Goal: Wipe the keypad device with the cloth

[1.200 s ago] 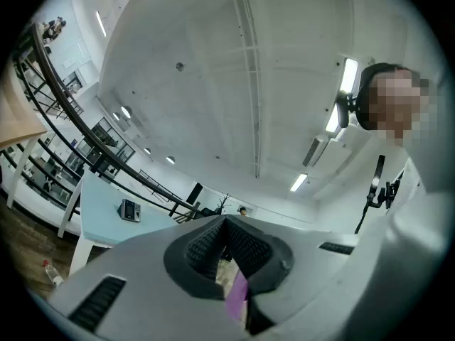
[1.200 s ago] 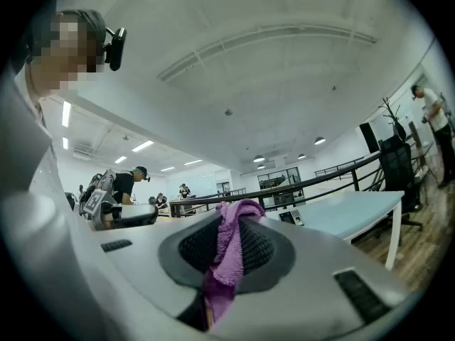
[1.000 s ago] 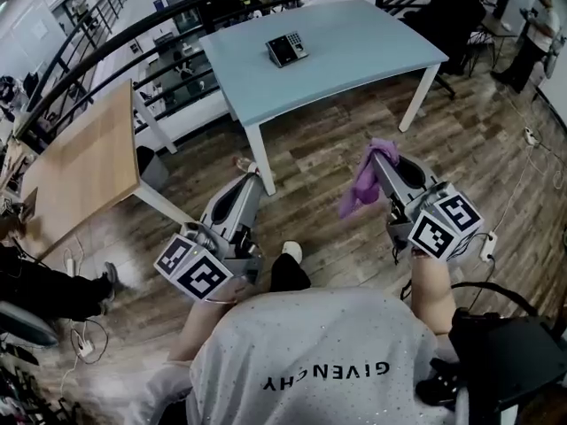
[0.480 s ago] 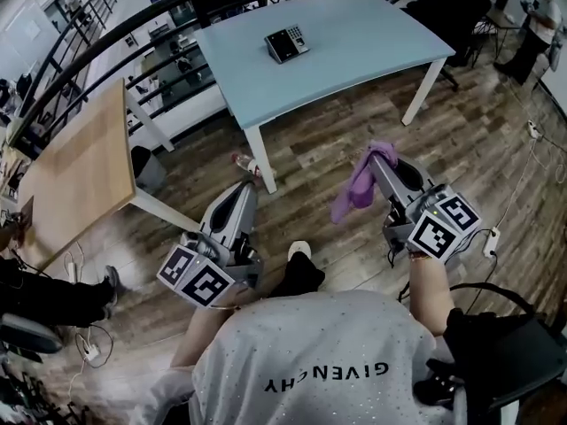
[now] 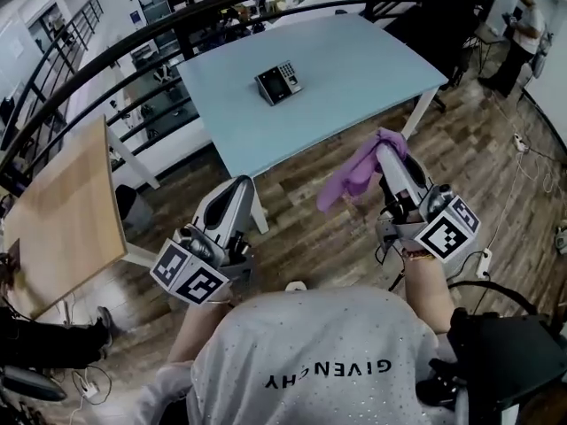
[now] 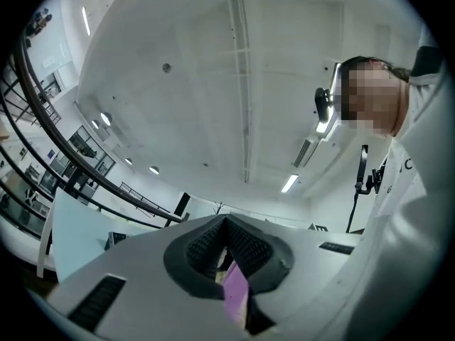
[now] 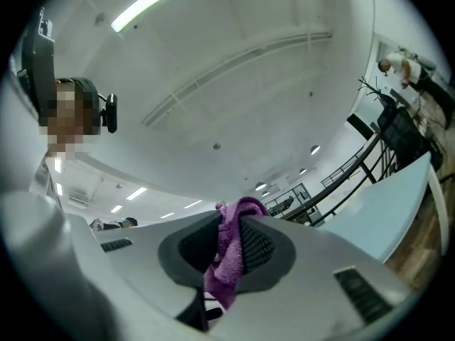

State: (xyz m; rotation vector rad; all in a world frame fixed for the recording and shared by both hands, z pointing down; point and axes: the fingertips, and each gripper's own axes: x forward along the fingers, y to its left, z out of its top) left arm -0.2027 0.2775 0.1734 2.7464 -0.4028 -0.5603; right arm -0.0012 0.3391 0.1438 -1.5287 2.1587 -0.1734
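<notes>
Yet to reach the keypad device (image 5: 278,82), lying centrally on the light blue table (image 5: 372,60). Carrying the purple cloth (image 5: 354,173) pinched in the right gripper (image 5: 391,142) by the table's near edge, left gripper (image 5: 239,184) closed. Next, probably reaching across the table and pressing down.

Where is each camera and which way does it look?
Head view: on the person's head, facing down at the table, keypad device, left gripper, right gripper, shirt.
Left gripper view: on that gripper, aimed up at the ceiling; its jaws and the shirt show.
Right gripper view: on that gripper, aimed up too; its jaws pinch the purple cloth.
Shared: head and right gripper views both show the purple cloth.
</notes>
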